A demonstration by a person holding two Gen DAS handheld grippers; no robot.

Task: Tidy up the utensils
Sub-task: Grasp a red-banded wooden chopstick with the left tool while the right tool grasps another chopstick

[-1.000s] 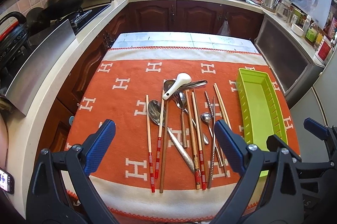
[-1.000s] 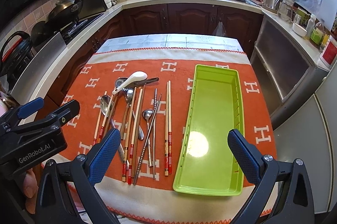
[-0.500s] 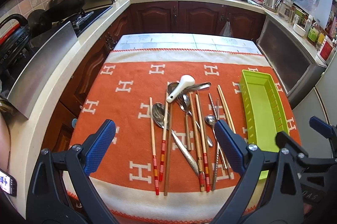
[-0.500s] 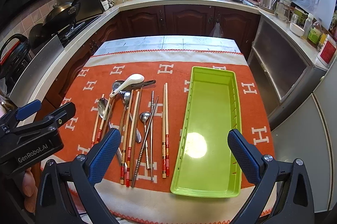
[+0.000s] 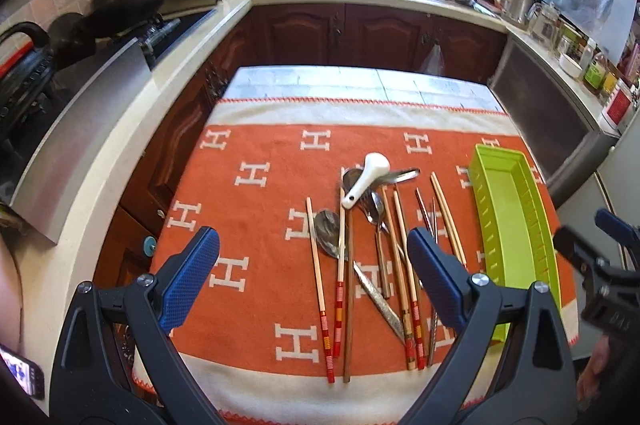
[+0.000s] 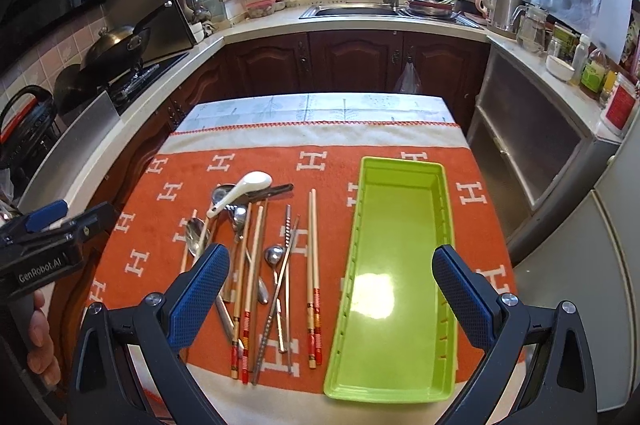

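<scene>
A heap of utensils lies on an orange cloth (image 5: 260, 225): wooden chopsticks (image 5: 316, 265) (image 6: 313, 265), metal chopsticks (image 6: 286, 265), steel spoons (image 5: 328, 231) (image 6: 196, 235) and a white ceramic spoon (image 5: 366, 177) (image 6: 244, 189) on top at the far end. An empty green tray (image 6: 400, 245) (image 5: 512, 225) sits to their right. My left gripper (image 5: 314, 277) hangs open above the near ends of the chopsticks, holding nothing. My right gripper (image 6: 332, 289) is open above the tray's left wall and is empty.
The table is ringed by kitchen counters: a stove with a wok (image 6: 116, 43) on the left, a sink (image 6: 352, 9) at the back, a kettle (image 6: 502, 1) and bottles on the right. A hand (image 6: 40, 337) grips the left tool's handle.
Both grippers have drawn back and up a little, so the table looks farther off. Their jaws stay open and no utensil has moved.
</scene>
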